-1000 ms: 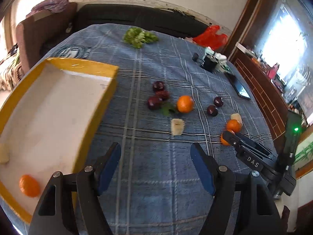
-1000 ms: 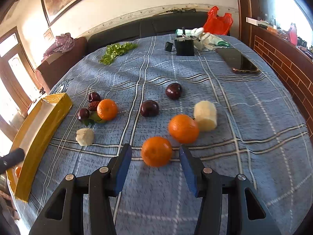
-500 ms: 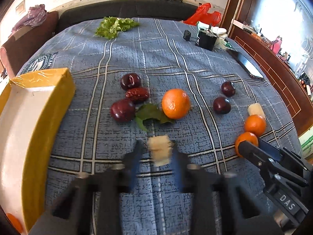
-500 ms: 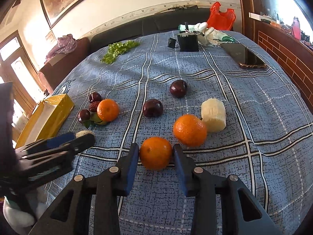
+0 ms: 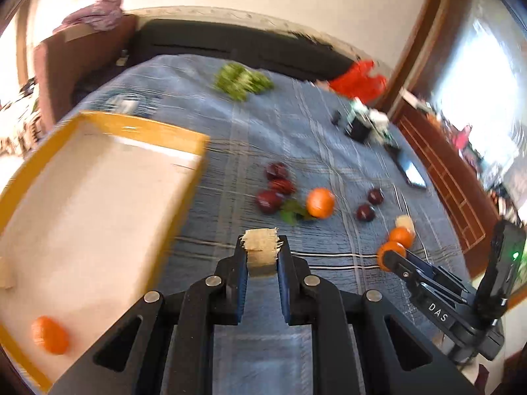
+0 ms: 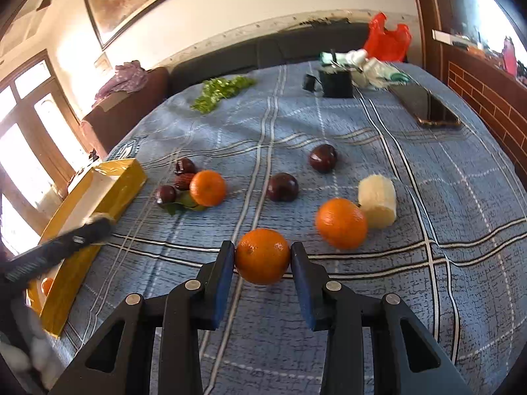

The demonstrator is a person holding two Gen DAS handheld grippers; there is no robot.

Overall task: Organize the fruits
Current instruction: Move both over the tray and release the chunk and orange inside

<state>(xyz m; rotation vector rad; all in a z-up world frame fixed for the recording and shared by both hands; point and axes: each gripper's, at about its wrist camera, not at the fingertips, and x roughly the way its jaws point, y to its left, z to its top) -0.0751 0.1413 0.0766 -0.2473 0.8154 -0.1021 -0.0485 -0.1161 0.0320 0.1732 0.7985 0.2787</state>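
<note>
Nearest the right camera, the right gripper (image 6: 262,256) pinches a round, dimpled orange tangerine (image 6: 262,256) on the blue plaid tablecloth (image 6: 461,263). Between the left gripper (image 5: 262,256) pads sits a pale fibrous sugarcane chunk (image 5: 261,252), squeezed tight beside the yellow-rimmed white box (image 5: 108,121), which holds one tangerine. Beyond lie two more tangerines, one more pale chunk, five dark red fruits and one leafy green bunch (image 6: 224,93).

We see the left wrist view smeared by motion blur; the yellow box (image 5: 138,125) runs off its left edge, and in the right wrist view the left gripper (image 6: 59,247) blurs past the frame
</note>
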